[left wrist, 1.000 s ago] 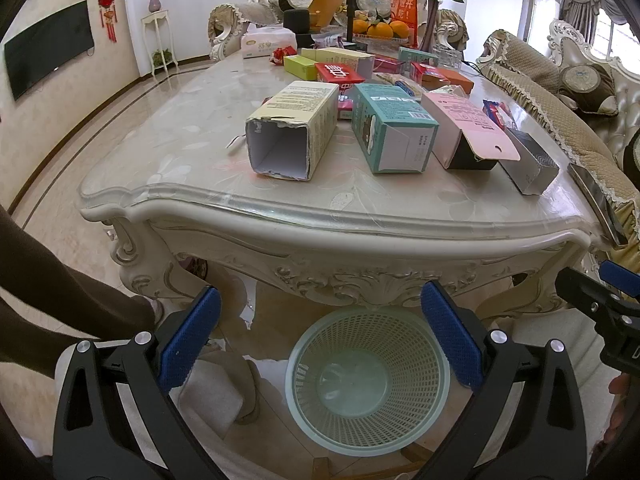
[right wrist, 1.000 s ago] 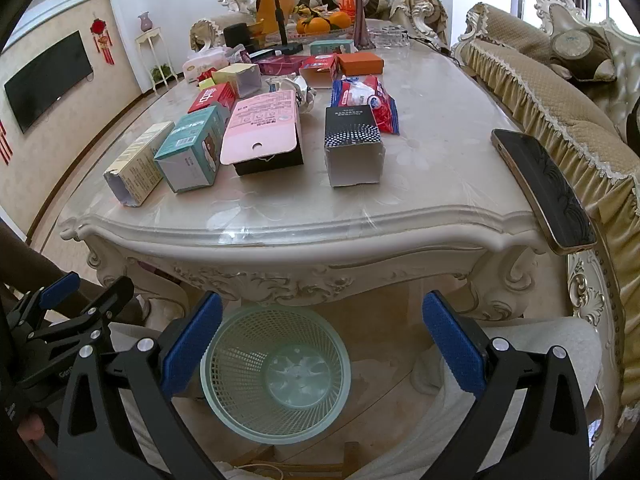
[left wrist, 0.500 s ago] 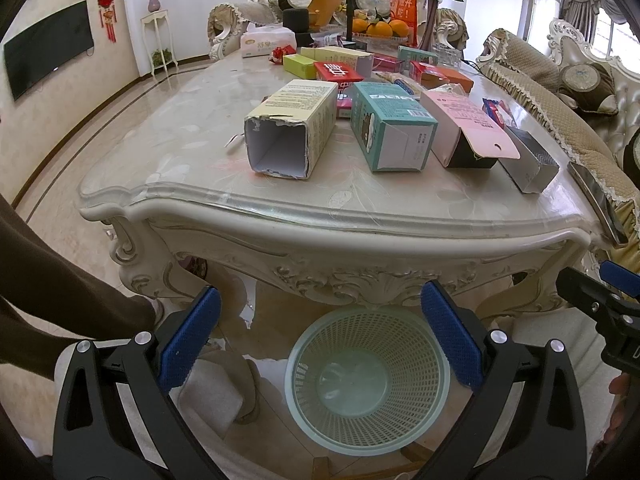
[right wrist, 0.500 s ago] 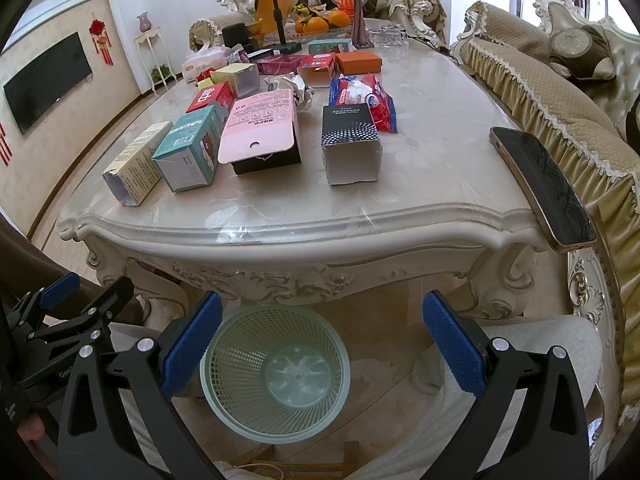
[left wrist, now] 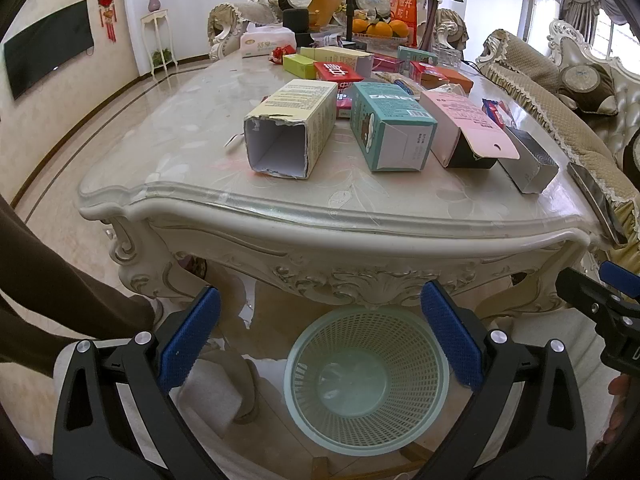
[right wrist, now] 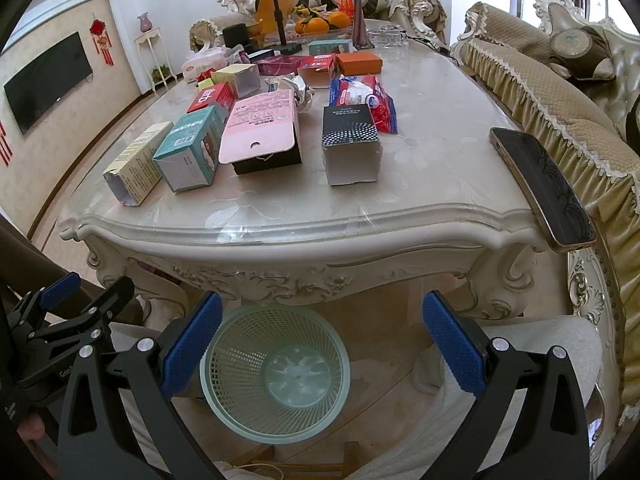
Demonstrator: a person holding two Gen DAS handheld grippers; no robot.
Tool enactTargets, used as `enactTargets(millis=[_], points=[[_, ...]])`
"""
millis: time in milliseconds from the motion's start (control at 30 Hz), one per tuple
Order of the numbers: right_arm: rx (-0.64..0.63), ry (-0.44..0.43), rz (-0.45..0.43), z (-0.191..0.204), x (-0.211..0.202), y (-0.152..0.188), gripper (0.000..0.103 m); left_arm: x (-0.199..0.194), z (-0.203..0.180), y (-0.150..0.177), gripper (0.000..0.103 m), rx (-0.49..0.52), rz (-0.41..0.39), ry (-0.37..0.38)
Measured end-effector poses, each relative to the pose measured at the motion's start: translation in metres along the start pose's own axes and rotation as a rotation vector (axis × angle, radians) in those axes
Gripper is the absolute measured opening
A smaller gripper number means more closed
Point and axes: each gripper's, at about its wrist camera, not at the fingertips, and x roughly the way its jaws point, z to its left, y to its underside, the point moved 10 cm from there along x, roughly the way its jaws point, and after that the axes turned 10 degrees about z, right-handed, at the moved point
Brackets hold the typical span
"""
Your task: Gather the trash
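Observation:
Several empty cartons lie near the front of the marble table (left wrist: 280, 200): a cream box (left wrist: 290, 134) (right wrist: 136, 164) with a torn open end, a teal box (left wrist: 390, 124) (right wrist: 192, 148), a pink-lidded black box (left wrist: 464, 132) (right wrist: 264, 132) and a dark dotted box (left wrist: 528, 164) (right wrist: 350, 142). A pale green mesh bin (left wrist: 366, 376) (right wrist: 276, 372) stands empty on the floor under the table's edge. My left gripper (left wrist: 320, 336) and right gripper (right wrist: 322, 338) hang open above the bin, holding nothing.
More boxes, a red snack packet (right wrist: 368, 98), a tissue pack, oranges and a vase crowd the far table. A phone (right wrist: 540, 184) lies on the sofa arm at the right. A person's legs and sleeve flank the bin.
Both views have tipped up very slightly toward the table. The grippers stay open and nothing on the table has moved.

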Motion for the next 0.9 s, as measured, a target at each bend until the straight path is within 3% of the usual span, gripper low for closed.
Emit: enactTargets(millis=[367,500,700,900], points=[[0.000,-0.016,-0.023,0.001,-0.003,-0.002,0.096,0.001,0.000,0.000,0.097,-0.004,0.002,0.000],[0.017,-0.023,-0.108,-0.007,-0.015,-0.017,0.096,-0.002,0.000,-0.006,0.097,0.009,-0.034,0.014],[0.036,-0.005,-0.222,-0.028,-0.018,-0.062,0.096,-0.008,0.017,-0.053,0.097,0.035,-0.184,-0.029],[-0.004,0.013,-0.238,-0.037,0.004,-0.095,0.096,0.008,0.023,-0.090,0.097,0.061,-0.225,-0.035]])
